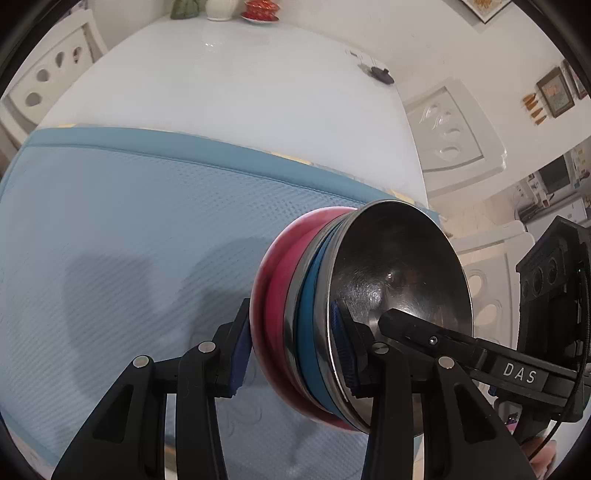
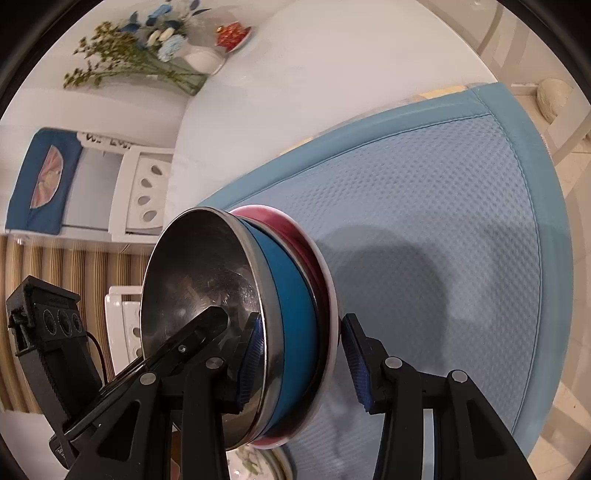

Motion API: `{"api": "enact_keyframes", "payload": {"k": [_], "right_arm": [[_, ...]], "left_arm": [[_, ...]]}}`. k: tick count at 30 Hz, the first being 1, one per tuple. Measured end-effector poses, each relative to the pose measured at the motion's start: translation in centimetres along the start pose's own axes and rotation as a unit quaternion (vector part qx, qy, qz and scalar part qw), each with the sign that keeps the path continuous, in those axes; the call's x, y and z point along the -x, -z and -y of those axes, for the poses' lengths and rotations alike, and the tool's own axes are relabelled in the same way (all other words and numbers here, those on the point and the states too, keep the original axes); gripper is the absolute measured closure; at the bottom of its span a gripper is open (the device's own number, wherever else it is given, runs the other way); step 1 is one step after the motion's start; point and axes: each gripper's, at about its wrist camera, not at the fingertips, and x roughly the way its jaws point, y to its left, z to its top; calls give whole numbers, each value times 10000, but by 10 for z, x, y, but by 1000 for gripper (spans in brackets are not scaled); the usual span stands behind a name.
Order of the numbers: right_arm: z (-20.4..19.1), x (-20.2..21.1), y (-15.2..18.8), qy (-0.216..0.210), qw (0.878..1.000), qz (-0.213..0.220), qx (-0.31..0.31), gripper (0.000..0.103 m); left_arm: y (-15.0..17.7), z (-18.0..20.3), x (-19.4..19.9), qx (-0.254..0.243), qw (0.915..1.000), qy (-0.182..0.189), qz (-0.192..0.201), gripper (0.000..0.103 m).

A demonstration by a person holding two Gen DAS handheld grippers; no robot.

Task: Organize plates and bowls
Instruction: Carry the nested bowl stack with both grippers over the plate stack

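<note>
A nested stack of bowls hangs above the blue mat (image 1: 122,206): a steel bowl (image 1: 399,273) innermost, a blue bowl (image 1: 310,332) around it, and a red bowl (image 1: 273,288) outermost. My left gripper (image 1: 291,350) is shut on one side of the stack, one pad inside the steel bowl and one on the red bowl. My right gripper (image 2: 303,362) clamps the opposite side of the rims the same way. In the right wrist view the steel bowl (image 2: 199,273), blue bowl (image 2: 295,314) and red bowl (image 2: 295,225) show tilted on edge. Each view shows the other gripper's finger inside the steel bowl.
The mat lies on a white table (image 1: 229,81). At the table's far end stand a vase of flowers (image 2: 199,55) and a red dish (image 2: 232,35). A small dark object (image 1: 380,74) sits by the table edge. White chairs (image 1: 450,129) surround the table. A patterned plate (image 2: 258,465) shows below the stack.
</note>
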Motion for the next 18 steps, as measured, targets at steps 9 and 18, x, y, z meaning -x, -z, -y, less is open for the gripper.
{"api": "enact_keyframes", "payload": {"k": [9, 18], "right_arm": [[-50, 24, 44, -17, 9995, 124, 302, 60], [-111, 36, 105, 13, 9968, 95, 790, 60]], "left_arm": [[32, -20, 55, 123, 9993, 81, 331, 66], [84, -53, 120, 403, 9965, 110, 726, 66]]}}
